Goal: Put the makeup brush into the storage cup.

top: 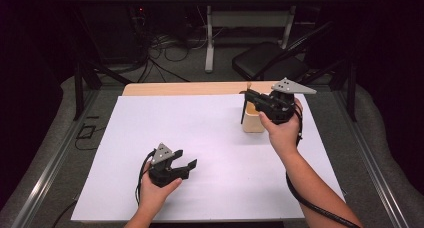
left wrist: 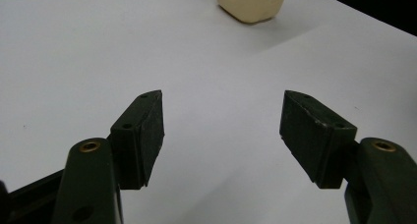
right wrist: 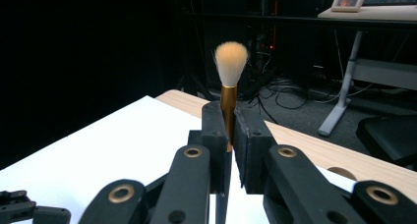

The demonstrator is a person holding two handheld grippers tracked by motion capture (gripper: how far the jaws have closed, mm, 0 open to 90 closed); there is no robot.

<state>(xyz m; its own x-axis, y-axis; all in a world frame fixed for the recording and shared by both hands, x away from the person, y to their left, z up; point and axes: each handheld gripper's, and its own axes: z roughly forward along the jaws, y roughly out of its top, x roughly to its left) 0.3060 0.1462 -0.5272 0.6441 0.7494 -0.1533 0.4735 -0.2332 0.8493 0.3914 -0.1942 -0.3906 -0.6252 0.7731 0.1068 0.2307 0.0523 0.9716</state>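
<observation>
Black right gripper (right wrist: 228, 135) clamps the brush (right wrist: 229, 81) bristles-up over the cream cup (top: 253, 119) near the table's far edge, seemingly to stow it, while left gripper (left wrist: 221, 130) waits open.

A light wooden table (top: 175, 88) carried everything, its pale grain showing as a bare strip along the far edge. A large white rectangular sheet (top: 200, 148) lay flat on it and covered nearly the whole top, reaching to the near edge and leaving wood uncovered only at the back. On that sheet, toward the far right corner, stood a small cream-coloured square container (top: 253, 122), upright, its base resting on the white surface; the same container (left wrist: 253, 4) showed in the left gripper view with a soft shadow beside it. The table itself stood on a grey floor (top: 65, 138)
</observation>
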